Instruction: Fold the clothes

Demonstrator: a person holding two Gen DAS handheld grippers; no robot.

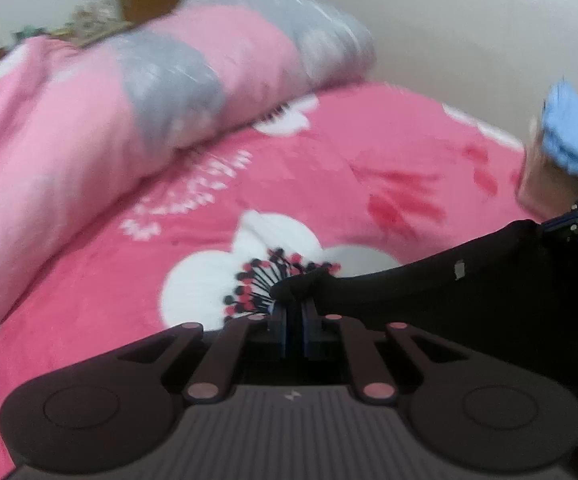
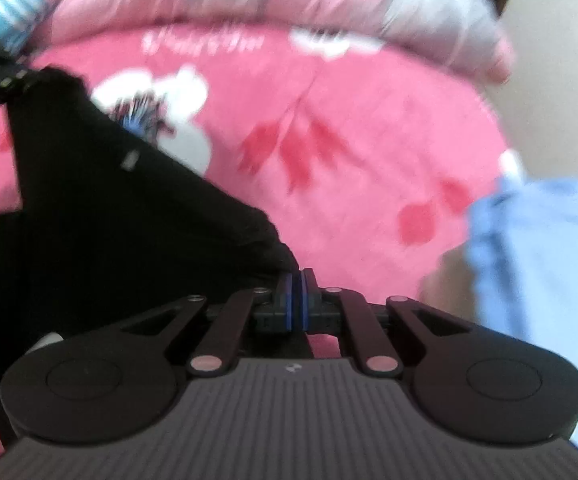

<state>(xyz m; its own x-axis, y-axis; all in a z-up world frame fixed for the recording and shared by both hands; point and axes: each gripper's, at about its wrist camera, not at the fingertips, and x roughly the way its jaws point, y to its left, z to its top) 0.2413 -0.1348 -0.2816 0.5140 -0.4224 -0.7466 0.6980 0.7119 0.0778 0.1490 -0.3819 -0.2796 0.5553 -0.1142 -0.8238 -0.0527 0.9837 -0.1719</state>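
Left gripper (image 1: 293, 304): pressed together on a corner of the black garment (image 1: 429, 292), fingers nearly meeting with cloth between them.
Right gripper (image 2: 299, 286): pinched tight on another edge of the same black garment (image 2: 129, 224); the blue pads (image 2: 288, 300) almost touch.
Black garment: hangs stretched between the two grippers, above the near part of the bed, with a small grey tag (image 1: 459, 269) on its surface.
Bed cover (image 1: 329, 184): pink, printed with white flowers and red leaves, lying under the garment.
Rolled quilt (image 1: 149, 92): pink and grey, bunched along the far side of the bed.
Light blue cloth (image 2: 541, 264): at the right edge of the bed, near the right gripper.
Sharpness: both views are blurred, so fine detail is lost.
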